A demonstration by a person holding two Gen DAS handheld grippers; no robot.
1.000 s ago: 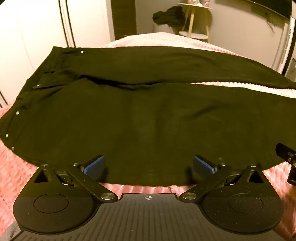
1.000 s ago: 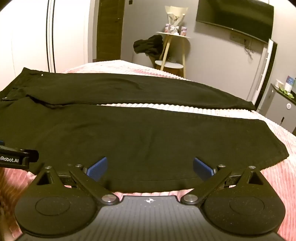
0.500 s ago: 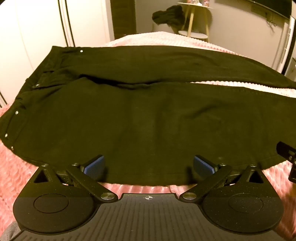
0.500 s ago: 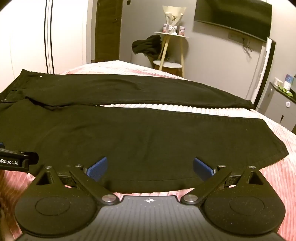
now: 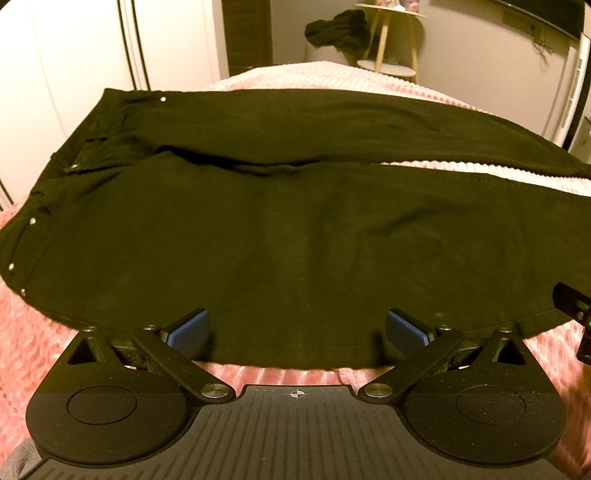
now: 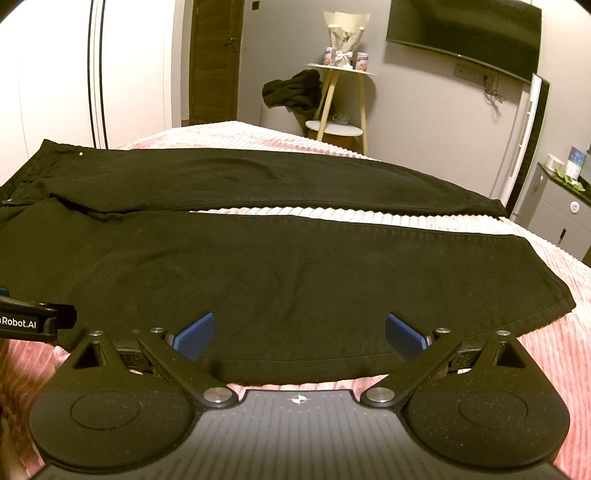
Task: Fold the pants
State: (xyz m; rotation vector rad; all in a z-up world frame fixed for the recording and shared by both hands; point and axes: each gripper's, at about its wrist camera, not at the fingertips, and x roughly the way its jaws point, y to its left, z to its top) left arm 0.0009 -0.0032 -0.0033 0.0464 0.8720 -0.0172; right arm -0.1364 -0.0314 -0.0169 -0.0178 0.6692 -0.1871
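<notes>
Grey walls, white wardrobe doors and a wall-mounted television (image 6: 463, 31) framed the room, with a small wooden side table (image 6: 341, 99) carrying a dark heap of clothing seen beyond the foot of the bed. Most of both views was filled by the pink ribbed bedspread (image 5: 22, 332), on which the black pants (image 5: 295, 240) were laid flat, the waistband to the left, the two legs running to the right with a narrow strip of bedspread showing between them and the near leg's hem (image 6: 546, 291) lying at the right. At the near edge of the near leg the left gripper (image 5: 297, 330) was held toward the thigh and the right gripper (image 6: 299, 332) further along toward the hem, each with its blue pads spread wide and nothing held between them.

The step in hand was judged to be the first fold, near leg over far leg, not yet begun. For it to be done well, the near seam should be pinched by both grippers at once, only the pants being caught and not the bedspread beneath. The edge should then be lifted evenly and carried across so that seams and hems are matched. Sagging between the two grips was judged the main risk.
</notes>
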